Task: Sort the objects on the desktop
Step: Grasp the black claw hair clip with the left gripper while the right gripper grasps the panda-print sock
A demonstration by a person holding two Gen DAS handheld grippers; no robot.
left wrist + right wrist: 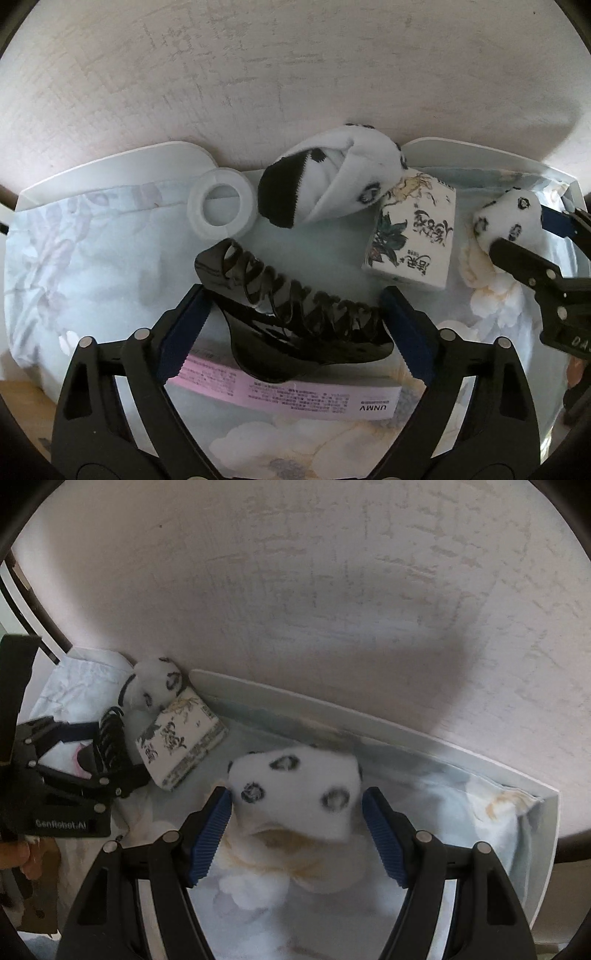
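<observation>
So the glossy black plastic claw hair clip (295, 317) is bracketed by the open left gripper (293, 325) over a pink-and-white flat box (295, 398); the rolled white panda-print sock (295, 794) is loosely flanked by the right gripper (295, 834), fingers spread.

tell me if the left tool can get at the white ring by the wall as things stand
Probably not directly: the left tool has the black toothed hair claw between its fingers, and that claw lies in front of the white translucent ring.
</observation>
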